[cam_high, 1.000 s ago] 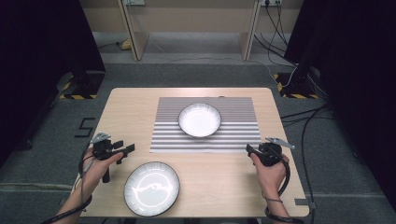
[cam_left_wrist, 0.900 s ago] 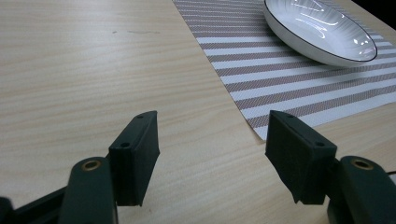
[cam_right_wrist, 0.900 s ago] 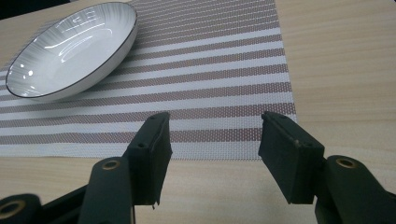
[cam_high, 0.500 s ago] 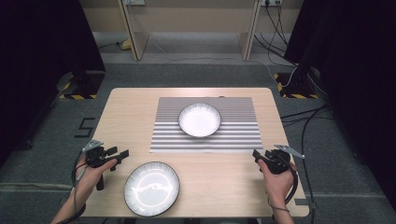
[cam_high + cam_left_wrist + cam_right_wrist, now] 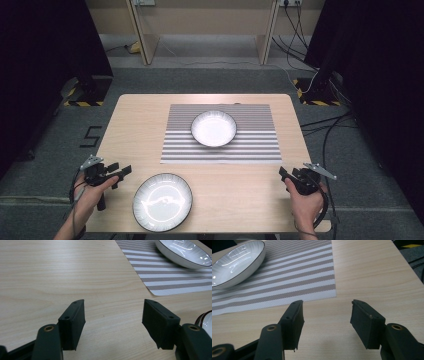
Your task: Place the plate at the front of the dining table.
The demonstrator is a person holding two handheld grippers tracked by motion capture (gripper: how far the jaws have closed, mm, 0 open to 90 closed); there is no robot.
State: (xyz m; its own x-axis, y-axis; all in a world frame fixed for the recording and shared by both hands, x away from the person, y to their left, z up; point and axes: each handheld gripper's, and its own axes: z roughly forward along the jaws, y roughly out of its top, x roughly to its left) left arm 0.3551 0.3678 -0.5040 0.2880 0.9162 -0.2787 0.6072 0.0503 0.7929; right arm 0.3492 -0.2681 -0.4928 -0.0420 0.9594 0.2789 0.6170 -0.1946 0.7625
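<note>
High view puts the left gripper (image 5: 116, 174) at the near left corner of the wooden table (image 5: 140, 110), held in the person's left hand (image 5: 92, 187), its jaws spread apart with nothing between them; just right of it, at the near edge, sits a dark-rimmed white bowl (image 5: 162, 201) on bare wood; farther off, mid-table, a grey-and-white striped mat (image 5: 250, 145) carries a second white bowl (image 5: 214, 128) on its middle; at the near right corner the right gripper (image 5: 286, 175) rests in the right hand (image 5: 305, 197), apart from the mat; left gripper view shows its own jaws parted over bare wood, the mat's corner (image 5: 165, 287) ahead to the right and the near bowl's rim (image 5: 206, 317) beside the right jaw; right gripper view shows jaws likewise parted and empty, the mat (image 5: 287, 282) just ahead.
</note>
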